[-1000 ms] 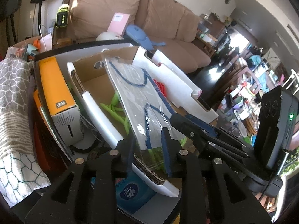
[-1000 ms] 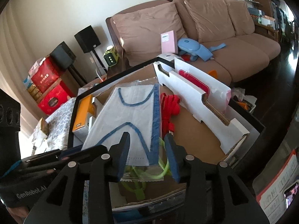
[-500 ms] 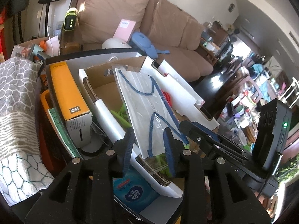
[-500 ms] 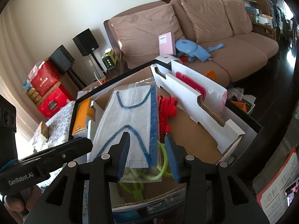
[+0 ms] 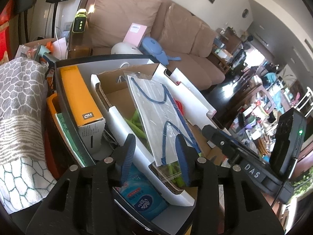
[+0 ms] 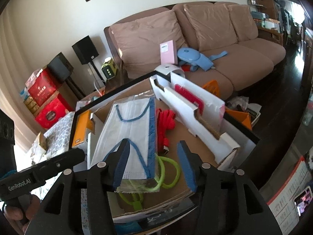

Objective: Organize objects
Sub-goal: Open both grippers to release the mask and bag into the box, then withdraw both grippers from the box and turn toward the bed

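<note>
Mask packet (image 6: 135, 135) lies on the cardboard box (image 6: 195, 148), over the green cords (image 6: 168, 172), its near end between both claws. Left claw (image 5: 154, 156) and right claw (image 6: 154, 164) are opening, pads off it: likely a release, since the box carries it

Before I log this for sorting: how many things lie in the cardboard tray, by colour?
White with blue trim: 1, the bagged mask
Red: 1, the red strap bundle
Green: 1, the lime-green cord
Total: 3 in the cardboard tray
</note>
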The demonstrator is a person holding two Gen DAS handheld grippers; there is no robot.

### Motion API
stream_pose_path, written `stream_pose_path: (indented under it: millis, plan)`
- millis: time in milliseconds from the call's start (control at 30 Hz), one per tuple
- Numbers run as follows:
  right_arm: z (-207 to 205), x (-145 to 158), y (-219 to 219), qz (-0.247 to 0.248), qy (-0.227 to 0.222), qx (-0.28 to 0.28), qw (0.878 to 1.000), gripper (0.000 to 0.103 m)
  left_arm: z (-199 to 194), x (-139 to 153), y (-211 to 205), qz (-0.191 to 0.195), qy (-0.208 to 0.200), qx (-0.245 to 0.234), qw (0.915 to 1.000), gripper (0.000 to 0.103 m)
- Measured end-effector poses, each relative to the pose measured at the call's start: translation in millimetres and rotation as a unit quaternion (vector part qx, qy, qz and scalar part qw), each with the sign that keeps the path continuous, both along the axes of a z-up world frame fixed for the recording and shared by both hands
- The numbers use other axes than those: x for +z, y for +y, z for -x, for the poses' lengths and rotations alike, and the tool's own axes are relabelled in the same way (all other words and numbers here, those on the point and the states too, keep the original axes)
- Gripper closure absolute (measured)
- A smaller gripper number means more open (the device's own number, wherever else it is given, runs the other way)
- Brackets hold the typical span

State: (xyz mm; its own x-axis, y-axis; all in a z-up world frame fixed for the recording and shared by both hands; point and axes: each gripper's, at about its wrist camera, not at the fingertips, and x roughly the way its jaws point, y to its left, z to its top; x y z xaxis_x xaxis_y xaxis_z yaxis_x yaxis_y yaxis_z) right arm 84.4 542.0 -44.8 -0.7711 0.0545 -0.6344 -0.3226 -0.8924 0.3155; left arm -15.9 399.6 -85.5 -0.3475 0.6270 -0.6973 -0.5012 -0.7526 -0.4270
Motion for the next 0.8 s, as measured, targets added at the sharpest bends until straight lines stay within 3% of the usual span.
stream_pose_path:
  millis: [133, 267, 400, 800]
  plan:
    - [-1, 0, 2, -0.008, -0.006, 0.003, 1.0, 0.052, -6, -2, 5, -0.001, 0.004, -0.015, 0.9999, 0.066]
    - [-2, -1, 5, -0.01, -0.005, -0.002, 1.0, 0.056, -13, -5, 15, 0.002, 0.004, -0.038, 0.9993, 0.078]
    - [-3, 0, 5, -0.011, -0.003, -0.004, 1.0, 0.056, -21, -9, 28, 0.011, -0.003, -0.061, 0.998, 0.082]
    - [-12, 2, 18, -0.005, -0.002, -0.021, 1.0, 0.056, -59, -11, 59, 0.02, 0.009, -0.117, 0.9929, 0.082]
